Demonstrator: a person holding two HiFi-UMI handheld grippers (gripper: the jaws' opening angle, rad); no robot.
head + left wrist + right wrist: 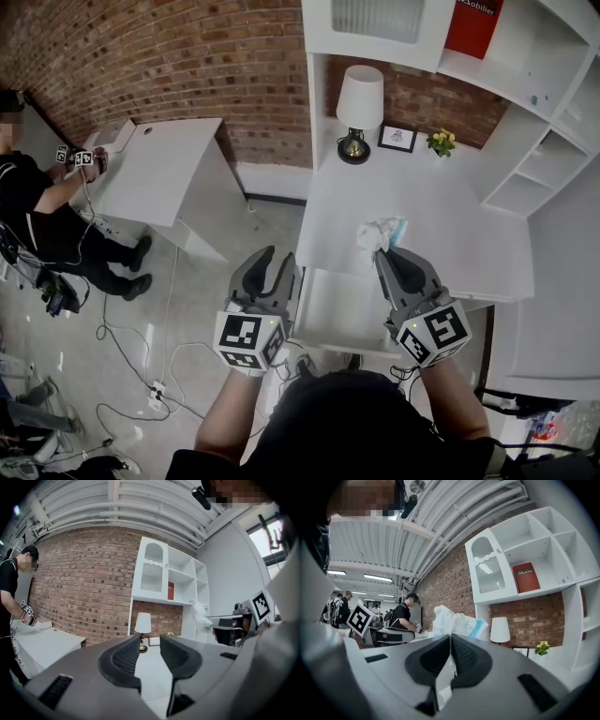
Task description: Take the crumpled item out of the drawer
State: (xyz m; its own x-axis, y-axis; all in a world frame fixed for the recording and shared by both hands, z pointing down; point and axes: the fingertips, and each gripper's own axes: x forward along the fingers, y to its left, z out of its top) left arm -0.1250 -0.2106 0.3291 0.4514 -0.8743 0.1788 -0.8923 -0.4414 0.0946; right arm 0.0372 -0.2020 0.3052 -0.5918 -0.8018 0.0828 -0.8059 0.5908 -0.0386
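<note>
The crumpled item [380, 233], a white wad with a light blue patch, is held up over the white desk [441, 225] just beyond the open drawer [337, 314]. My right gripper [386, 255] is shut on the wad's lower edge. In the right gripper view the crumpled item [454, 620] bulges above the closed jaws of the right gripper [450, 641]. My left gripper [278, 261] hovers open and empty at the drawer's left edge. In the left gripper view the left gripper [150, 646] shows a clear gap, with the crumpled item [200, 616] off to the right.
At the back of the desk stand a white lamp [359, 98], a small framed picture [397, 139] and yellow flowers [442, 141]. White shelves with a red book [473, 23] rise above. A person [37, 216] works at a white table [164, 173] to the left. Cables [141, 347] cross the floor.
</note>
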